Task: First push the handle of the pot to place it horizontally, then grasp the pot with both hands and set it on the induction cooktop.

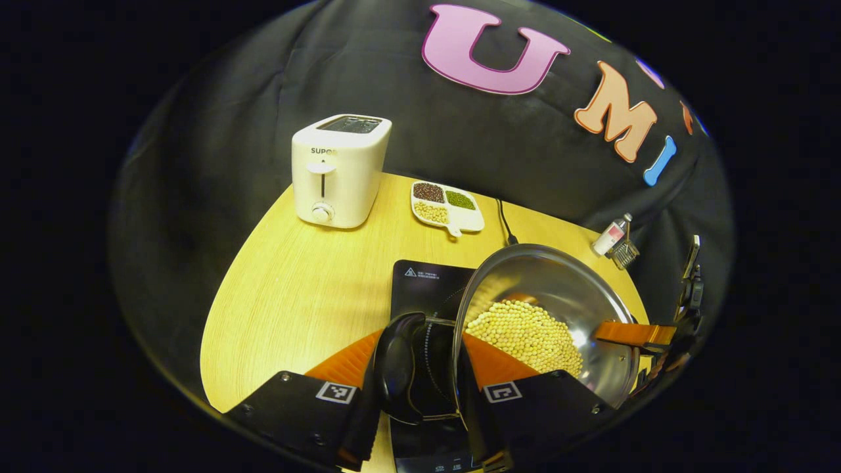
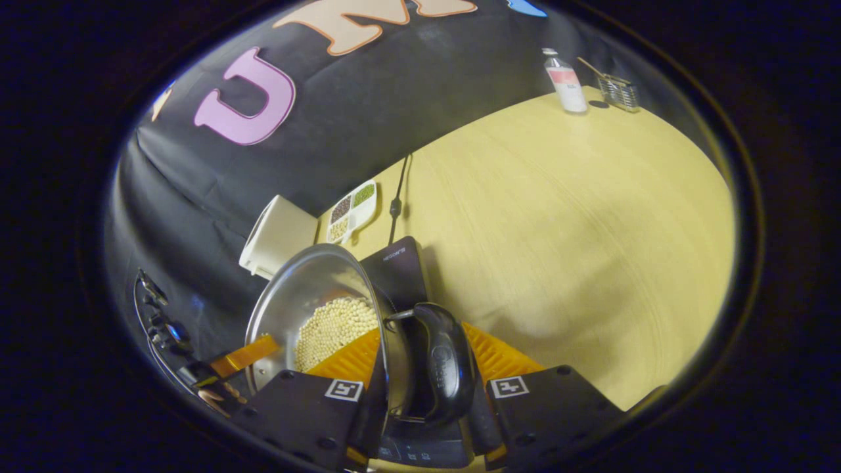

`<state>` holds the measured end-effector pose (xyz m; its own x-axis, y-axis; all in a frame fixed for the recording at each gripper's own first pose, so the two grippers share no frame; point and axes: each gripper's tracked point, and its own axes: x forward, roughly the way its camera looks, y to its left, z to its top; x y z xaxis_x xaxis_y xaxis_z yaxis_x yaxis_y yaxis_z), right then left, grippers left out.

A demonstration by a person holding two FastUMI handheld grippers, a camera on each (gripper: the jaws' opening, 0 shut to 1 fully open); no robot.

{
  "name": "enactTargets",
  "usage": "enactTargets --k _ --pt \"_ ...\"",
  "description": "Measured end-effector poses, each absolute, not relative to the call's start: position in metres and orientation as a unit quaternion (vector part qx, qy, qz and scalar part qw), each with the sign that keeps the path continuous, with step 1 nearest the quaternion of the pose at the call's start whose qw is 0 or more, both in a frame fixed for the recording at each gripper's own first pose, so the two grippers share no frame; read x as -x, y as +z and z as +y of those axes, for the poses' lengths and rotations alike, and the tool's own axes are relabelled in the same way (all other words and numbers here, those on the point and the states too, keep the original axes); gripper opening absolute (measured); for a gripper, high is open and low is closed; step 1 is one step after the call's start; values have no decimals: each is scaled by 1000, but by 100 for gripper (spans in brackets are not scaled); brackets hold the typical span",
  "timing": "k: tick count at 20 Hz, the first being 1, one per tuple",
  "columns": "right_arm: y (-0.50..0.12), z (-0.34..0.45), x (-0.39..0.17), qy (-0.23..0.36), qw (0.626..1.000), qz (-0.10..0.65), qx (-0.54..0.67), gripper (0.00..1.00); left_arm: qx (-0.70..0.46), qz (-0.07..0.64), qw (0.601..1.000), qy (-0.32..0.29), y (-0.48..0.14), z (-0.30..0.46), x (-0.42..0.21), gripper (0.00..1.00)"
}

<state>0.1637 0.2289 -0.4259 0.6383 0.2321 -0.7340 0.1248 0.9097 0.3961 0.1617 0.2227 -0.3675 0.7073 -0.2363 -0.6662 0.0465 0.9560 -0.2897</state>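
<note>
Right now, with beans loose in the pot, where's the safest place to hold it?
By its two black side handles, one gripper from each opposite side, fingers straddling each loop. The pot is wide and shallow, so level opposed grips keep the beans in.

You have a dim booth lit from overhead: the table [image 2: 578,217] reads bright, its far edges fall dark. Glare marks the pot [image 1: 558,289] wall. Fisheye bending curves the table edges; focus stays sharp.

White toaster [image 1: 340,172] with brand letters "SUPO" readable on its front, induction cooktop [image 1: 427,286] with a small warning triangle sign and tiny unreadable print, square black-and-white marker tags on both grippers' bodies.
</note>
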Motion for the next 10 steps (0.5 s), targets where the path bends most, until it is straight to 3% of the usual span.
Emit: enactTargets --k 6,7,10 --pt "-434 232 -170 27 877 429 -215 48 124 374 916 -77 -373 225 -167 58" --pt "-436 232 -172 26 877 429 -215 55 121 371 917 -78 -372 226 -170 57" --pt "-437 235 -175 28 875 430 -220 55 116 373 918 -75 -376 228 -172 58"
